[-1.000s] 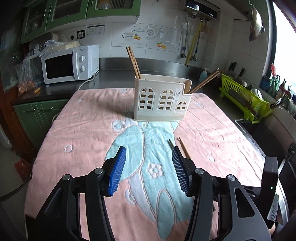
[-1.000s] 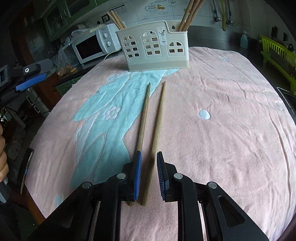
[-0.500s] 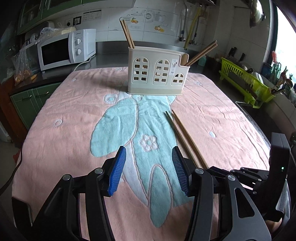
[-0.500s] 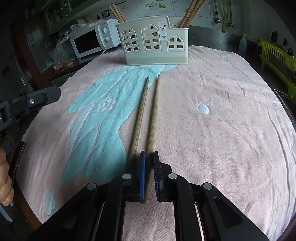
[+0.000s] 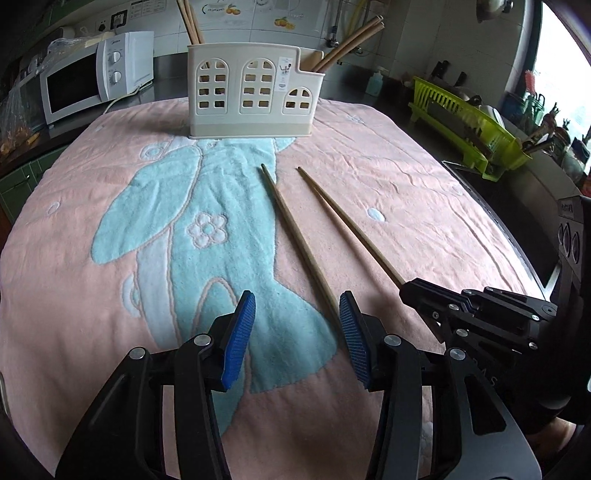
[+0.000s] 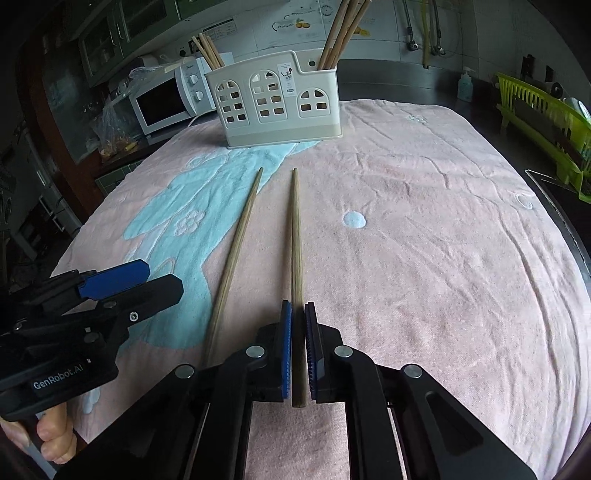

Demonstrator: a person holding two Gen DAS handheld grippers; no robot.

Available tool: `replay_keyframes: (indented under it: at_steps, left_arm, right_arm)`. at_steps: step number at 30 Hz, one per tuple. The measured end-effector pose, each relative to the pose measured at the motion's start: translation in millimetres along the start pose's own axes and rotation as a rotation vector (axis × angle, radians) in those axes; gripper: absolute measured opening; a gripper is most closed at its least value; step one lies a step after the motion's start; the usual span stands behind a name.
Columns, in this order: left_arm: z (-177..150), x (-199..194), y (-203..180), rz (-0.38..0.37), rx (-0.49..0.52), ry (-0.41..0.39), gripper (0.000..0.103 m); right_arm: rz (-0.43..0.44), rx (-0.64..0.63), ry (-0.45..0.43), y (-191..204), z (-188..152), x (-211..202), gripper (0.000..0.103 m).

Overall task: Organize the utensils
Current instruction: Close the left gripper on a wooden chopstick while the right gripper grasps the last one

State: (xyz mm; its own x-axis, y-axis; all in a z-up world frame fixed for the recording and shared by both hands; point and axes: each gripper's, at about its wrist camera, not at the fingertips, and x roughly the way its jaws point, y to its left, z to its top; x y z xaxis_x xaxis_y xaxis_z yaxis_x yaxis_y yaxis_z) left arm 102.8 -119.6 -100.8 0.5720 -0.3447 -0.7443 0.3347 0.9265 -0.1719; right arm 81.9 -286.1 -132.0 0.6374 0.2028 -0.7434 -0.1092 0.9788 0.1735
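A: What's changed vs a sec ago?

B: Right gripper has closed in. Its pads were spread w/ the right chopstick lying loose between them; now they're pressed onto its thick end. The 2 sticks were nearly touching half a sec ago, now they're apart. Left gripper has swung round too: the holder looks nearer and both sticks are in plain sight.

A: So the right one's actually got it?

B: Yep, pinching that stick, blue pads tight on both sides. The stick's butt pokes out a bit behind the pads. Tip points toward the holder, short of it.

A: And the left tool?

B: Spread wide, nothing between the pads. It hangs over the blue patch of the towel.

A: Where's the other chopstick?

B: Flat on the towel, just left of the held one, roughly parallel, not touching it. Its near end runs under the left gripper's right finger in the left cam, so can't tell if they touch.

A: Holder?

B: Upright at the far edge of the towel, cream plastic w/ arched window cut-outs. More chopsticks stand in its right compartment, leaning, and a few in the left. Middle part: can't see anything sticking out.

A: Background?

B: Microwave far left on the counter, green dish rack far right.
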Motion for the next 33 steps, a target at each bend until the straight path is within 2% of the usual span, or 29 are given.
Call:
replay_keyframes:
  at_steps: [5, 11, 25, 33]
  left_arm:
    - [-1.9, 12.0, -13.4, -0.026, 0.007, 0.026, 0.028]
    - [-3.6, 24.0, -23.6, -0.025, 0.028, 0.053, 0.018]
    - [-1.4, 27.6, -22.3, 0.050, 0.057, 0.075, 0.007]
    - [-1.7, 28.0, -18.2, 0.026, 0.051, 0.092, 0.009]
  right_arm:
    - [0.012, 0.017, 0.002, -7.6, -4.0, -1.6, 0.007]
    - [0.031, 0.033, 0.012, -14.0, -8.1, -1.7, 0.007]
    - [0.032, 0.012, 0.019, -12.6, -11.5, -2.4, 0.008]
    - [0.007, -0.016, 0.018, -7.9, -11.9, -1.7, 0.008]
